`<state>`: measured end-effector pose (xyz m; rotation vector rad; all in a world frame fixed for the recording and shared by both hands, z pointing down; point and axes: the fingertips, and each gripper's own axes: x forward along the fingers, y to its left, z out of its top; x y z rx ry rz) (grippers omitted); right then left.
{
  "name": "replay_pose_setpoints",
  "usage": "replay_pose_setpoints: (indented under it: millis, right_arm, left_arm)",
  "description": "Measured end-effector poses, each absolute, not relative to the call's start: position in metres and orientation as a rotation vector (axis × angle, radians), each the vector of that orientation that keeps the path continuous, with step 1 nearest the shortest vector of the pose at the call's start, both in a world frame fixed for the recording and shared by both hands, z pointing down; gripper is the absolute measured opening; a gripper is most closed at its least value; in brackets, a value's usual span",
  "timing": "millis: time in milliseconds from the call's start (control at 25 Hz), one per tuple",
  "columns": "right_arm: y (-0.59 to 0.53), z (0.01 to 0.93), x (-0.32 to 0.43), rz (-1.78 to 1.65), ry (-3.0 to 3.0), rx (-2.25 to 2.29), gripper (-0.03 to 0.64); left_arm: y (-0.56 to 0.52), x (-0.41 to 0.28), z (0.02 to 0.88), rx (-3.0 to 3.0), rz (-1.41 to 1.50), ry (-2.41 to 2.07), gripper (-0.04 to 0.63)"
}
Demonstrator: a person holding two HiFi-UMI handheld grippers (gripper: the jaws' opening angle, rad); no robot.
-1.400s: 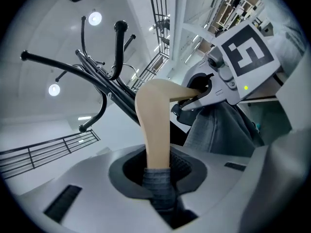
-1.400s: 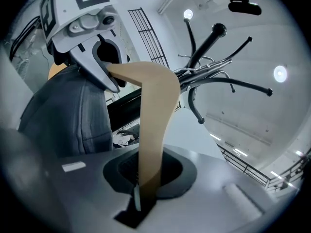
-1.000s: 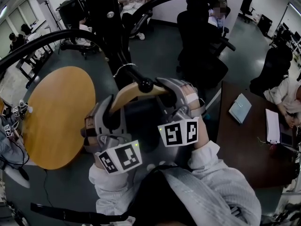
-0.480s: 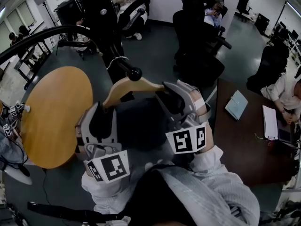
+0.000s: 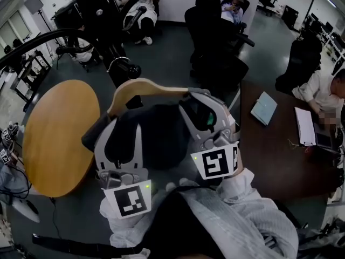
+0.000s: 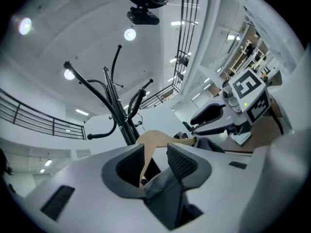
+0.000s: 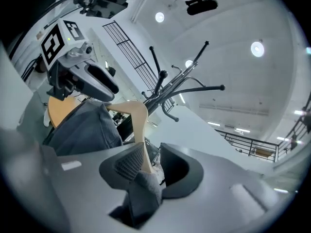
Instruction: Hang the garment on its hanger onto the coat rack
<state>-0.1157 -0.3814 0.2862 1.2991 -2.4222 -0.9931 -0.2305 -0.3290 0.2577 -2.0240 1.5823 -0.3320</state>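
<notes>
left gripper [image 5: 119, 140] and right gripper [image 5: 206, 112] have just let go, jaws now apart around the hanger [image 5: 141, 86] ends. the garment [image 5: 156, 134] hangs from a coat rack [image 5: 125, 68] arm, so the task looks done.

hanger [image 5: 141, 86] on rack arm [image 5: 128, 69] | round table [image 5: 54, 131] left | desk [image 5: 272, 150] right

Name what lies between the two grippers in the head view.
The dark garment on its wooden hanger lies between the left gripper and the right gripper, as the head view shows.
</notes>
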Motion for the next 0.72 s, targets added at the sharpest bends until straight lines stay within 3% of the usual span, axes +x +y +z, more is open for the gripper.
replay_pose_setpoints:
  millis: [200, 320, 440, 720]
  right_arm:
    - [-0.371, 0.285, -0.104, -0.813, -2.535, 1.4, 0.06]
    - [-0.368, 0.284, -0.098, -0.709, -2.597, 1.45, 0.008]
    - [-0.368, 0.288, -0.097, -0.616, -2.646, 1.451, 0.002]
    - [-0.372, 0.289, -0.095, -0.469, -2.736, 1.448, 0.002]
  left_arm:
    - [-0.332, -0.201, 0.263, -2.363, 0.018, 1.606, 0.135]
    - [-0.338, -0.196, 0.256, -2.431, 0.216, 1.642, 0.055]
    - [-0.345, -0.187, 0.263, -2.504, 0.239, 1.646, 0.005]
    - [-0.357, -0.17, 0.278, -2.568, 0.15, 1.649, 0.005]
